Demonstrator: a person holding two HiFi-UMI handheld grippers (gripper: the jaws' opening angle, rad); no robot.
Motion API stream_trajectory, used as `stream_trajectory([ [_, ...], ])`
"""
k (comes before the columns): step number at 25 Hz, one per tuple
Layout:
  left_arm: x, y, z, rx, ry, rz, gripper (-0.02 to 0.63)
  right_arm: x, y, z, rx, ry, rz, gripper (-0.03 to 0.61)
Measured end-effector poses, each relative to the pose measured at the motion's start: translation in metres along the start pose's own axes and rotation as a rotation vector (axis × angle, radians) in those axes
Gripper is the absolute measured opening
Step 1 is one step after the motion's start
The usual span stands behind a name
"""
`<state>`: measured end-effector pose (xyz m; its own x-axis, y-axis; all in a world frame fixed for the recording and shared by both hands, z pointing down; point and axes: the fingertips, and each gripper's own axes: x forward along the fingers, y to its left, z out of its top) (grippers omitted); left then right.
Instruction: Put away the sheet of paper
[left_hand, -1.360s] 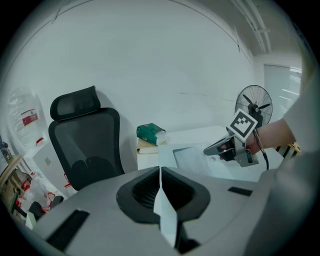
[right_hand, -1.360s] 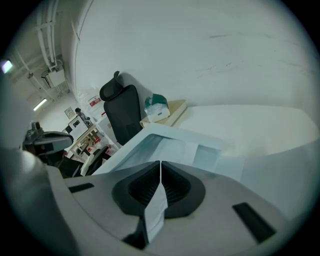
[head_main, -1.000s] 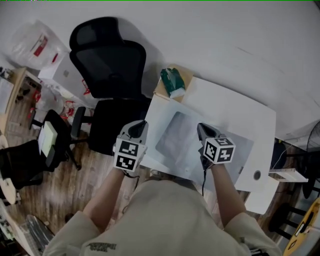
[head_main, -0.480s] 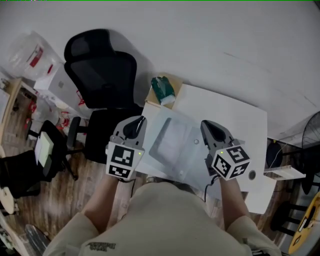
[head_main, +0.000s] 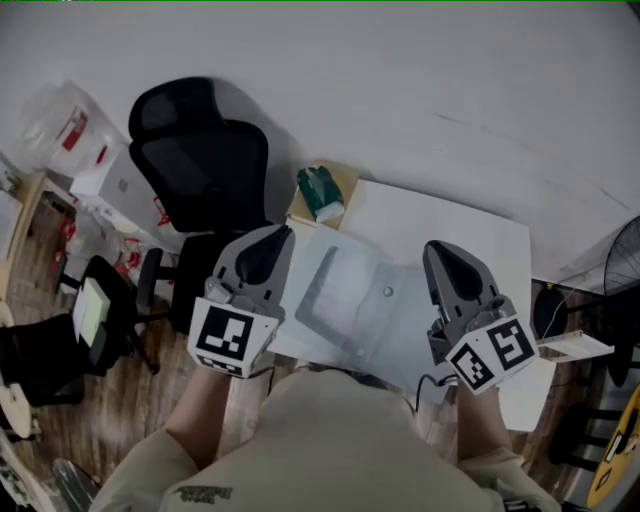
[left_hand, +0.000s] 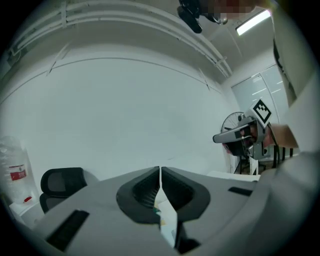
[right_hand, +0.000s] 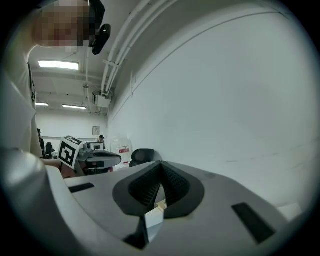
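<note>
The sheet of paper (head_main: 352, 300) is a pale, partly see-through sheet with a small round stud. It lies on the white table (head_main: 455, 225), between and below both grippers. My left gripper (head_main: 284, 232) is raised over the sheet's left edge, and its jaws meet at the tips (left_hand: 160, 170) with nothing clamped there. My right gripper (head_main: 432, 248) is raised over the sheet's right side, jaws likewise together (right_hand: 161, 165). Both point level at the white wall. Each one shows in the other's view: the right gripper (left_hand: 241, 135) and the left gripper (right_hand: 97, 157).
A green packet (head_main: 320, 193) lies on a tan board at the table's far left corner. A black office chair (head_main: 200, 150) stands left of the table, with clutter and boxes beyond it. A fan (head_main: 625, 265) stands at the right edge.
Both grippers have risen from near the table toward the camera and tipped up to level, still closed. The sheet stays on the table.
</note>
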<state>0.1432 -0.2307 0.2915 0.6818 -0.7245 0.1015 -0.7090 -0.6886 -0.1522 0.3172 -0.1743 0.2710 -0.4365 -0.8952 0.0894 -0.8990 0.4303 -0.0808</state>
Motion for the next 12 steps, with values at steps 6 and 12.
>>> stream_trajectory([
  [6,-0.005,-0.008,0.032,0.032,-0.060,0.005,0.028,-0.022,0.005,0.034,-0.063,-0.072,-0.016,0.023],
  [12,-0.008,-0.020,0.049,0.011,-0.093,-0.036,0.028,-0.040,0.007,0.053,-0.065,-0.120,-0.025,0.022],
])
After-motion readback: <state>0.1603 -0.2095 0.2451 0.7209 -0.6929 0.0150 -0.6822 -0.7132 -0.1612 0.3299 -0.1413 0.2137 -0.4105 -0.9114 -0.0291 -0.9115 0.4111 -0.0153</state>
